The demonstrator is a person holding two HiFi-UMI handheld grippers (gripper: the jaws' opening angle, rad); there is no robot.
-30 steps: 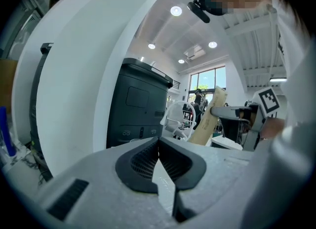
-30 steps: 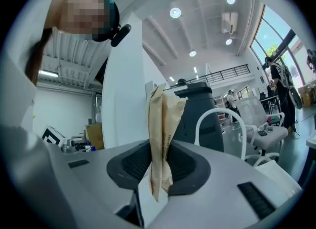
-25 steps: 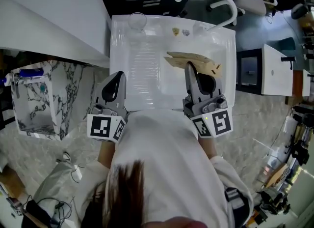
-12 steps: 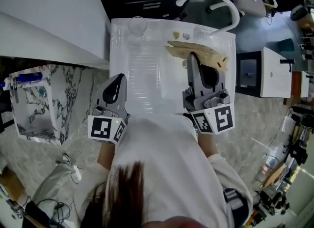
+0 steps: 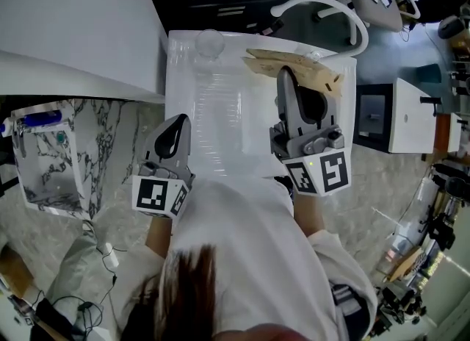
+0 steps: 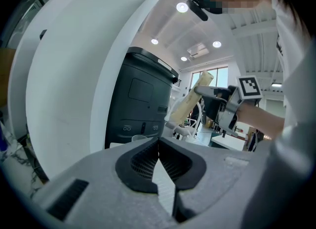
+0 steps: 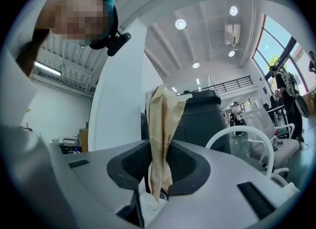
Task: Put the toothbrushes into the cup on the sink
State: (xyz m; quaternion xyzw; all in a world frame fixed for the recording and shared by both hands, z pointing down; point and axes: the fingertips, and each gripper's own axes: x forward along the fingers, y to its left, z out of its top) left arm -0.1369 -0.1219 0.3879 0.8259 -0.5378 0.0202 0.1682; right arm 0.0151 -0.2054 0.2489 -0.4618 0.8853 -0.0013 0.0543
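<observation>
The right gripper (image 7: 159,150) is closed partway on a bundle of paper-wrapped toothbrushes (image 7: 161,119). Its jaws are pinched narrowly on the lower part of the tan wrappers, which stand up between the pads and fan out above them. From the head view, what look like two long flat packets stick out sideways past the right gripper (image 5: 283,76). These toothbrushes (image 5: 305,73) hang over the far right part of the white sink (image 5: 213,119), while the clear cup (image 5: 209,42) stands at the far left corner, well apart from them. The left gripper (image 5: 177,122) hovers at the near left edge with its jaws together on nothing, as its own view confirms (image 6: 158,144). The packets are probably light, with a stiff handle inside a loose, crinkly sleeve, so the paper may slide or twist against the pads and the two may splay apart. A hold near the middle of the handles, squeezing both together, should keep them parallel. The cup looks light and easy to tip, so the ends should be lowered straight into its mouth.
</observation>
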